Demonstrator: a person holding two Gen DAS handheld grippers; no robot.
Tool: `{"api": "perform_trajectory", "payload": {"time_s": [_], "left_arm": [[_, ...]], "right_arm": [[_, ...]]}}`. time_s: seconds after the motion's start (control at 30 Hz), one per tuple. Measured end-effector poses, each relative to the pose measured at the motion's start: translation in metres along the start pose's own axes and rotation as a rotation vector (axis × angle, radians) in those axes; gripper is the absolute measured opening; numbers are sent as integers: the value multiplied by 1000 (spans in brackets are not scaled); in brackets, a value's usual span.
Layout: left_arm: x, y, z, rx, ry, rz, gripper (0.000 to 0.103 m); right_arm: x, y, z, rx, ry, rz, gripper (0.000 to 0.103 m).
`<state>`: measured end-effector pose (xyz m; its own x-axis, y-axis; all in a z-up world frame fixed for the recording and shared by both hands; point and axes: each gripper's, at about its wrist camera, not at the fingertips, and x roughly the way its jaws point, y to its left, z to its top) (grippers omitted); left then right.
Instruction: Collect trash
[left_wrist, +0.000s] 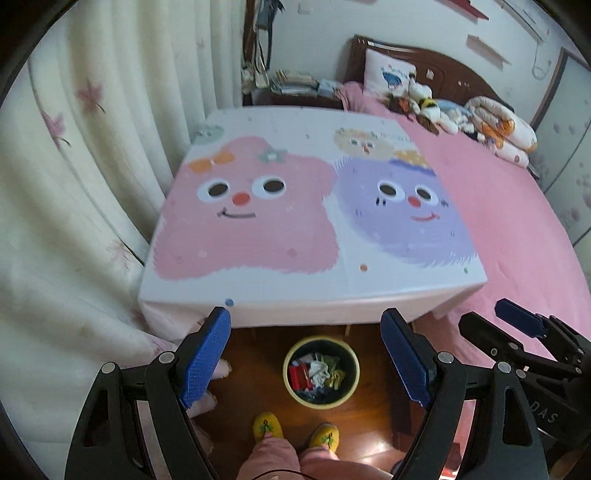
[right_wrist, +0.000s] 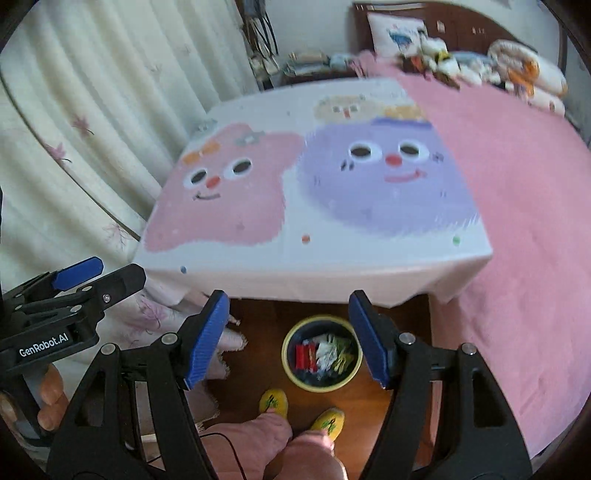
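- Trash bin (left_wrist: 321, 372): round, yellow-rimmed, dark inside; set on the wooden floor (left_wrist: 251, 384) just before the table's near edge. Red wrappers, white crumpled paper and green scraps were held in it.
- Left gripper (left_wrist: 317, 354): blue pads spread wide, nothing gripped; bin seen far below between them.
- Right gripper (right_wrist: 291, 338): jaws spread apart, nothing between them.
- Table (left_wrist: 258, 291): covered by a white cloth printed with pink and purple cartoon faces; top bare.
- Yellow slippers (left_wrist: 267, 425) and pink trouser legs (left_wrist: 273, 458): recorded just beside the bin.
- Surroundings: cream curtain (left_wrist: 74, 184) at left, pink bed (left_wrist: 517, 229) with plush toys (left_wrist: 436, 103) at right.
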<state>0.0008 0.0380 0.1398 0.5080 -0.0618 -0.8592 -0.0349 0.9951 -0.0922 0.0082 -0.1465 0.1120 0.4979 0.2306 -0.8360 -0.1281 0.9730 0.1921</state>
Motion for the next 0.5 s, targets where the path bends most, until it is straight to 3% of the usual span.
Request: {"api": "perform_trajectory", "payload": {"time_s": [0.3, 0.5], "left_arm": [[-37, -13, 4, -2, -89, 66, 85], [-31, -18, 6, -28, -125, 94, 85]], "right_arm": [[-48, 20, 17, -45, -109, -32, 65], [-51, 22, 19, -52, -129, -31, 65]]}}
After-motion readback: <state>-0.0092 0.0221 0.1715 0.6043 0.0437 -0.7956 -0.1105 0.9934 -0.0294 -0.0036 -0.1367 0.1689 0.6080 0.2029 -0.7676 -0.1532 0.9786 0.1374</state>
